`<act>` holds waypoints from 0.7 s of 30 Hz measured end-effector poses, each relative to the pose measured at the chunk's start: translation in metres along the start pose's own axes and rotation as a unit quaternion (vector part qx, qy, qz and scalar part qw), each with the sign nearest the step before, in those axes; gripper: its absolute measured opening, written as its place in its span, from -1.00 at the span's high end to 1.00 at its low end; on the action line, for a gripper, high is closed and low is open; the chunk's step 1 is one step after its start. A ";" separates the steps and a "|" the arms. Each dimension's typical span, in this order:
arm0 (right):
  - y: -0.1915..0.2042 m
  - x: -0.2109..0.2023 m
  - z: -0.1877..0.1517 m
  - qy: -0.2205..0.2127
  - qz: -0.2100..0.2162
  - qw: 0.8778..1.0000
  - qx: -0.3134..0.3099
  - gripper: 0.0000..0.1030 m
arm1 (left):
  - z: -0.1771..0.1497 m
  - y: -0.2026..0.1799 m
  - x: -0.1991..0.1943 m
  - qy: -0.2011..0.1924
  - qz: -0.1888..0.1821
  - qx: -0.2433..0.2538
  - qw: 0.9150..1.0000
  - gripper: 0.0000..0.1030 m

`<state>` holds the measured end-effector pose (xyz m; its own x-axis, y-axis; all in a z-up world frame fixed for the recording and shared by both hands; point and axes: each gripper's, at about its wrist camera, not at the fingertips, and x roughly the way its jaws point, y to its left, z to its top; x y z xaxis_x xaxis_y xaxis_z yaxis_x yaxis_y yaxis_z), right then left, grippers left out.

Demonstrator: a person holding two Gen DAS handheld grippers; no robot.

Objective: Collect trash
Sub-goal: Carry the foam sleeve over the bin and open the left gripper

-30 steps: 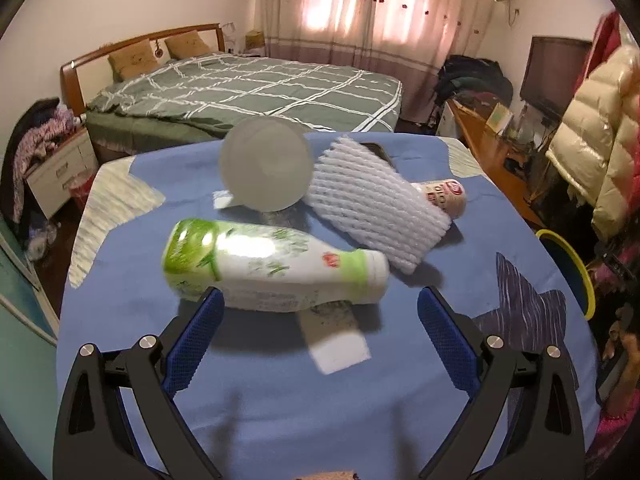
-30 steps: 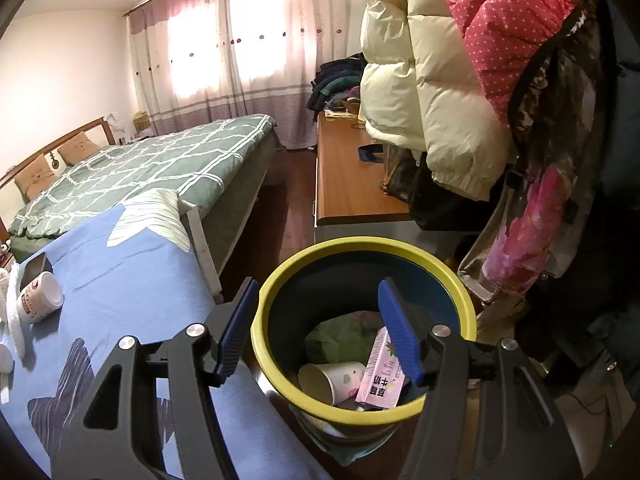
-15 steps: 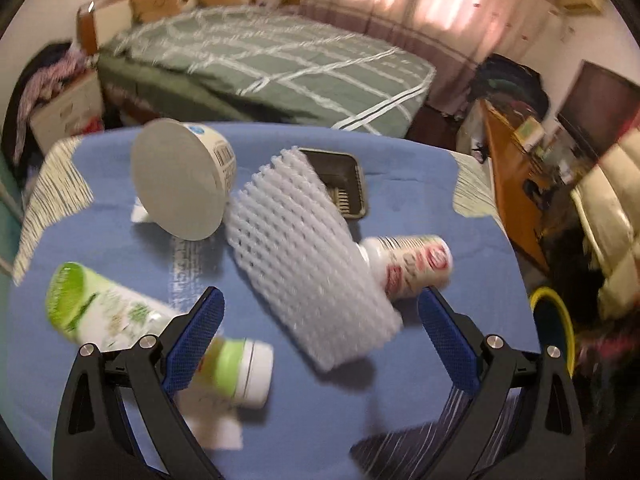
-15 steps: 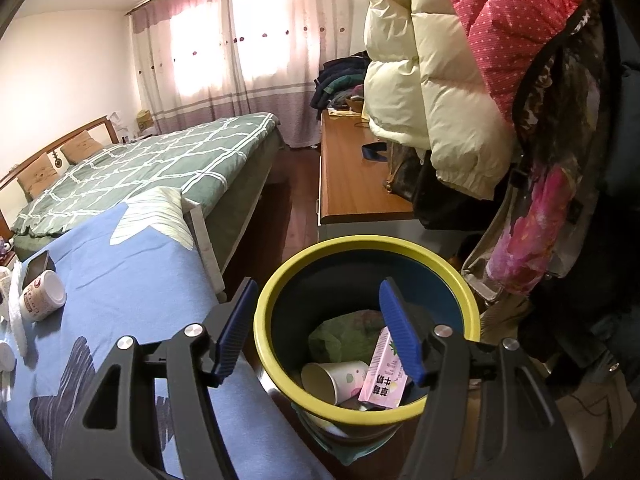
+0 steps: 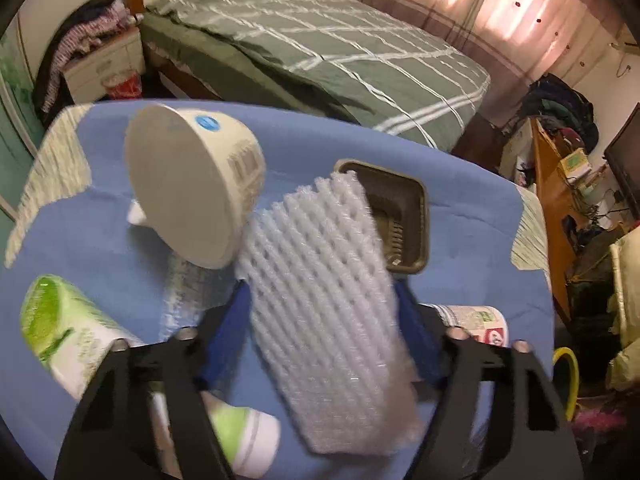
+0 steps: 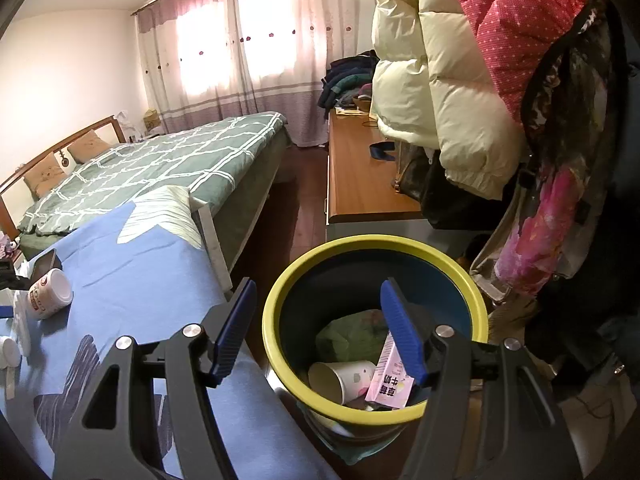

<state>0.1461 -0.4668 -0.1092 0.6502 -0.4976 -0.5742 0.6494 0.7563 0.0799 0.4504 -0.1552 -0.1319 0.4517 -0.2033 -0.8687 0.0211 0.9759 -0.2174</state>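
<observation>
your left gripper (image 5: 320, 312) is closing on the white foam mesh sleeve (image 5: 324, 300) lying lengthwise between its jaws on the blue cloth (image 5: 100, 248), while your right gripper (image 6: 316, 328) hangs wide and empty over the yellow-rimmed bin (image 6: 280, 300).

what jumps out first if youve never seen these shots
The white foam net fills the middle of the left view, between the closing jaws of the left gripper over the blue table. In the right view, the yellow-rimmed bin sits beneath the open right gripper, trash already inside.

Closing left tongs (image 5: 320, 320) around foam netting (image 5: 328, 304)
</observation>
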 end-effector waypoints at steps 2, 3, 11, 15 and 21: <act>0.000 0.000 0.000 -0.001 0.001 1.000 -0.001 -0.20 | 0.000 -0.003 0.004 0.009 -0.007 0.005 1.000 0.08; 0.001 -0.001 0.000 -0.002 0.002 1.000 -0.001 -0.20 | -0.001 -0.006 0.003 0.008 -0.006 0.010 1.000 0.23; -0.001 -0.005 0.000 -0.011 0.006 1.000 0.003 -0.20 | -0.013 -0.019 -0.017 -0.012 -0.006 0.049 0.999 0.57; -0.002 -0.007 0.000 -0.015 0.012 1.000 0.005 -0.20 | -0.022 -0.023 -0.037 -0.021 -0.013 0.060 0.998 0.59; -0.016 -0.013 -0.003 0.003 0.035 0.999 0.015 -0.20 | -0.047 -0.037 -0.082 -0.047 -0.026 0.093 0.994 0.59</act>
<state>0.1260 -0.4710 -0.1054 0.6927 -0.4406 -0.5710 0.6135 0.7762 0.1454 0.3702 -0.1780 -0.0736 0.5274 -0.2536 -0.8109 0.2072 0.9640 -0.1667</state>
